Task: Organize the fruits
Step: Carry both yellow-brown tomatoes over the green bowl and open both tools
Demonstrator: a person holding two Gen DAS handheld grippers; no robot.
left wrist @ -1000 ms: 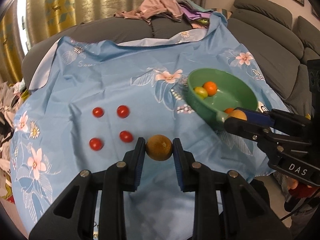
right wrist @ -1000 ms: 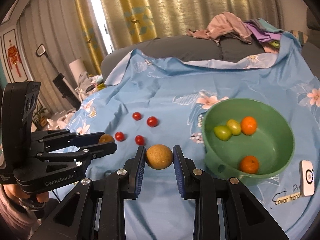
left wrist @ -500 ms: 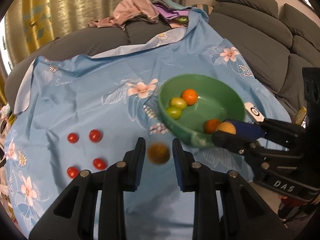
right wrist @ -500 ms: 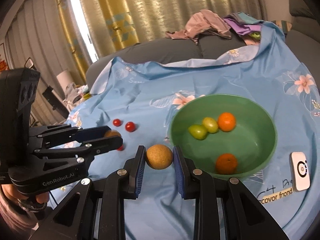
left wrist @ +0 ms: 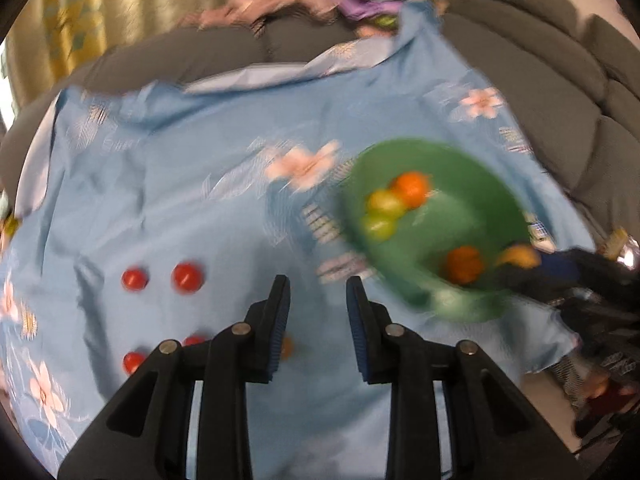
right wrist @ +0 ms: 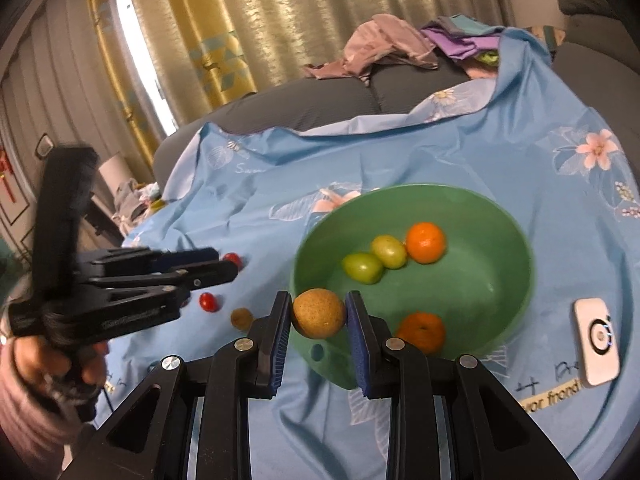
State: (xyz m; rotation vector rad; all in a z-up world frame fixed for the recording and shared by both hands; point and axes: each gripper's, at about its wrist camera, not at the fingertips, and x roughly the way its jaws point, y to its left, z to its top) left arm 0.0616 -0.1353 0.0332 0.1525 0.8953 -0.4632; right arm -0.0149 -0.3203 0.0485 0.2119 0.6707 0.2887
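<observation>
Right wrist view: right hand-held gripper (right wrist: 319,314) clamped on round tan fruit (right wrist: 318,313), at green plastic bowl (right wrist: 516,236) rim.
Left hand-held gripper (left wrist: 318,300): jaws apart, empty.
Tip: move further over bowl, release low.

Behind you hung gold patterned curtains (right wrist: 224,28), daylight breaking through a gap at their left. A grey sofa (right wrist: 320,108) carried a heap of clothes (right wrist: 384,46), and a flowered blue cloth (right wrist: 460,152) draped over it.

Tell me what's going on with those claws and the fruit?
Left claw open, empty. Right claw shut on brown fruit at green bowl rim. Second brown fruit on cloth.
</observation>
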